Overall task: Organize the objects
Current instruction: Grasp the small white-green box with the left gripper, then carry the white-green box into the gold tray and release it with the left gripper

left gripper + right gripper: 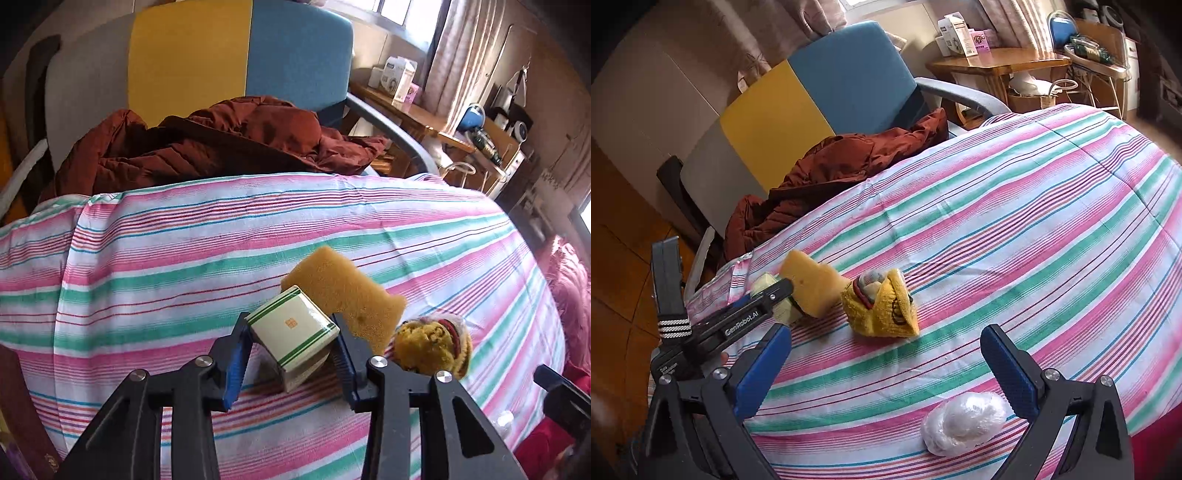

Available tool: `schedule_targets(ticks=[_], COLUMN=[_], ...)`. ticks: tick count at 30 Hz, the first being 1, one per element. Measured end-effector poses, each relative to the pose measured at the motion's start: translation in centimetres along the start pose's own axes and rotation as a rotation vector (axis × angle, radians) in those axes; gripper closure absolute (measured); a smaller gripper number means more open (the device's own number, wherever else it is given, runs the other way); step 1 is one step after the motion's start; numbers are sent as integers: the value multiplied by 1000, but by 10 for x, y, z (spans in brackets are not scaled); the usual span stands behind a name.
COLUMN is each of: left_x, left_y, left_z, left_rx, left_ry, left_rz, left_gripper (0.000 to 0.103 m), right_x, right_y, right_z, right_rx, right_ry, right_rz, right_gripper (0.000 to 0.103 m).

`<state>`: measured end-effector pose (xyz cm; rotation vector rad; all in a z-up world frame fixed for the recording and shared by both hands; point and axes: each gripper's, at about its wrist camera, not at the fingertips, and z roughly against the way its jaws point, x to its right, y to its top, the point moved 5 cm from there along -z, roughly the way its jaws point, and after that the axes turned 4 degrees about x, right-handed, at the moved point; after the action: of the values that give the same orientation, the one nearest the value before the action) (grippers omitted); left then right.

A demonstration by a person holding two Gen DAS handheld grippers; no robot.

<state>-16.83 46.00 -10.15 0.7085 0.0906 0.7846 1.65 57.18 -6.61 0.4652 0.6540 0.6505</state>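
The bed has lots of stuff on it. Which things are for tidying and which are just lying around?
For tidying: box in the left gripper, sponge, yellow sock, plastic ball.
Lying around: red jacket, chair, desk.

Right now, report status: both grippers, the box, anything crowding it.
Left gripper shut on cream box. Right gripper open, empty. Sponge touching box's far side; yellow sock bundle just beyond, on striped sheet.

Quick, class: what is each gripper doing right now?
Left gripper: shut on the box.
Right gripper: open, holding nothing.
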Motion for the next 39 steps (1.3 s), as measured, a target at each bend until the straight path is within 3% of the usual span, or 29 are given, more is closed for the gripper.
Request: schedule_targets(ticks=[7,14,24,31,39], left_x=[7,20,4,-9,-13], left_y=[-14,-48,-89,-104,-116], left_z=[39,91,136,157,175], left_rx=[60,119,131,145,167], left_ry=[-34,-1,33,64,76], left_rz=[-17,-114,-86,-79,-87], left_gripper=[61,61,61,61,61], right_x=[-4,-8,-41,-63,-58], right_y=[-1,-5,-18,-27,-30], right_z=[-2,-5,-11,-12,-23], right_rx=[-2,-13,-22,30,-9], right_ry=[-15,-24,16,4,-34], right_rz=[30,67,228,352,360], right_gripper=[0,0,0,0,0])
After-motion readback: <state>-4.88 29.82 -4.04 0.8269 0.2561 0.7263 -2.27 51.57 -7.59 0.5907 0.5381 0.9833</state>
